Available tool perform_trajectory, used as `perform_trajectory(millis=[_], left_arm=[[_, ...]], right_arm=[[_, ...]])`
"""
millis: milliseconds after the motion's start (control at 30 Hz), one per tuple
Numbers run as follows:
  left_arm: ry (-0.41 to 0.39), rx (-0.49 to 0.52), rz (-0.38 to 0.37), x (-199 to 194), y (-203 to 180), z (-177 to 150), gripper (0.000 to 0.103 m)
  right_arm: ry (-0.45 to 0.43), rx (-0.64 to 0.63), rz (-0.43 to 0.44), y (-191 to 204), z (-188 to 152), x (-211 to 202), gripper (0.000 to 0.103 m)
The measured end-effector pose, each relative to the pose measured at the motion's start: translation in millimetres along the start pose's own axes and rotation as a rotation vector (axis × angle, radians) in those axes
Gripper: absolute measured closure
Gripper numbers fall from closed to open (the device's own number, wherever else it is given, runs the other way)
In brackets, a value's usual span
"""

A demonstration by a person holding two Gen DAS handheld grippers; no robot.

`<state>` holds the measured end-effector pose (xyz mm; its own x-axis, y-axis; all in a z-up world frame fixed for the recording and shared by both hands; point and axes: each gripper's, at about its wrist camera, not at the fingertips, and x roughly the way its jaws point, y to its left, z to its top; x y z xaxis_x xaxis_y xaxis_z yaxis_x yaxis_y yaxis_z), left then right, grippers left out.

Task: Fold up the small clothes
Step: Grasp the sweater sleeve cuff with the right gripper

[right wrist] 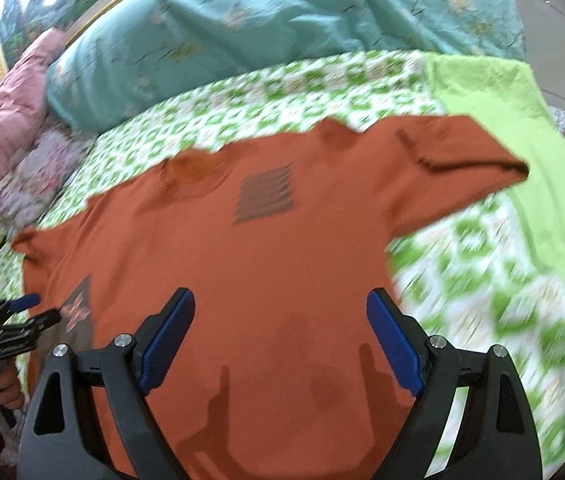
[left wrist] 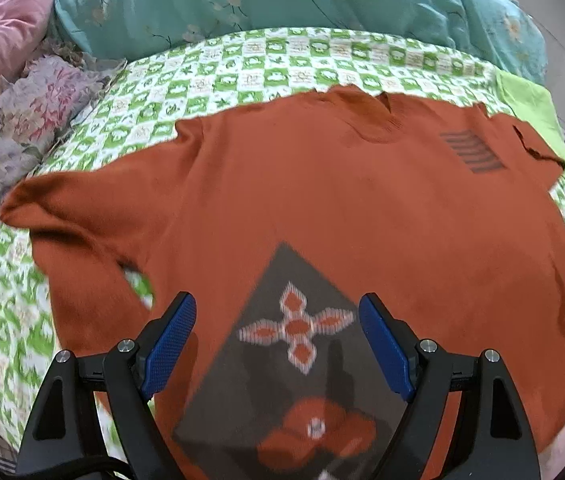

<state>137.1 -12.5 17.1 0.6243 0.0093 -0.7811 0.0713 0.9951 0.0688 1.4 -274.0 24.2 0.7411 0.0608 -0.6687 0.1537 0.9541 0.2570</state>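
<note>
Left gripper (left wrist: 277, 312) and right gripper (right wrist: 280, 308) both hang over the shirt (left wrist: 322, 208) with jaws wide apart, holding nothing; the shirt's spread flat on the green checked sheet (left wrist: 210, 64), sleeves out

blur: bedsheet (right wrist: 482, 264) print smeared at 3 o'clock | cut off: shirt (left wrist: 322, 208) hem runs past 6 o'clock edge in both views | unreadable: striped chest mark (right wrist: 264, 199) | cut off: left gripper (right wrist: 22, 312) at 9 o'clock edge
</note>
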Motion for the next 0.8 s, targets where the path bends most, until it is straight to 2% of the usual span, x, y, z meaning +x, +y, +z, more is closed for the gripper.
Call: perform_trajectory(millis=[233, 300, 367, 533, 633, 700, 800], left_arm=[[-0.008, -0.037, -0.007, 21, 2, 34, 0.019], [0.003, -0.035, 0.0, 26, 2, 37, 0.019], [0.02, -0.05, -0.019, 33, 2, 42, 0.019], [0.057, -0.036, -0.014, 49, 1, 41, 0.019], [0.078, -0.038, -0.01, 58, 2, 39, 0.019], [0.087, -0.048, -0.019, 61, 3, 39, 0.019], [0.095, -0.053, -0.031, 65, 3, 37, 0.019]], right_arm=[[-0.012, -0.014, -0.167, -64, 72, 55, 0.016], [-0.002, -0.053, -0.22, -75, 89, 76, 0.022], [0.011, -0.083, -0.25, -80, 99, 89, 0.023], [0.086, -0.158, -0.321, -94, 113, 130, 0.033], [0.107, -0.137, -0.335, -107, 111, 142, 0.053], [0.093, -0.09, -0.316, -117, 111, 139, 0.082], [0.067, -0.057, -0.285, -113, 112, 126, 0.094]])
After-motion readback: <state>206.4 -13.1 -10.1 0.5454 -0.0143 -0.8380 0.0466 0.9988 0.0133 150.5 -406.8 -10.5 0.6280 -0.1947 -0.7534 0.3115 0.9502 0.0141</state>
